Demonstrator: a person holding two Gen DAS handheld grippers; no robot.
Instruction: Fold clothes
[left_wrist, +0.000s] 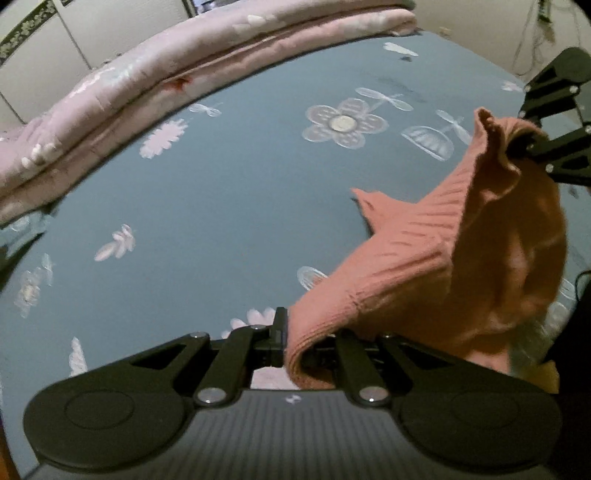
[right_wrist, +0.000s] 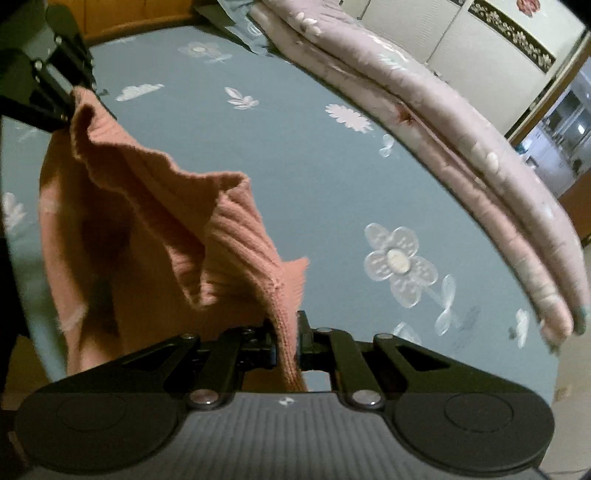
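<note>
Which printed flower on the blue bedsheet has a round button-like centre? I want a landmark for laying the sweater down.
The large white five-petalled flower with lattice-patterned petals on the blue bedsheet; the other prints are small daisies and leaf sprigs without that centre.

The sweater (left_wrist: 424, 258) hangs between both grippers above the bed sheet (left_wrist: 221, 192), folded quilt (left_wrist: 147, 92) lying behind.

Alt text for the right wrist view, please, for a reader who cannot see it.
The right tool is shut on the ribbed edge of a salmon-pink knit garment, which hangs above a blue flower-print bedsheet. At the upper left, the left tool pinches another part of the same edge. A folded pink quilt lies along the bed's far side.
</note>
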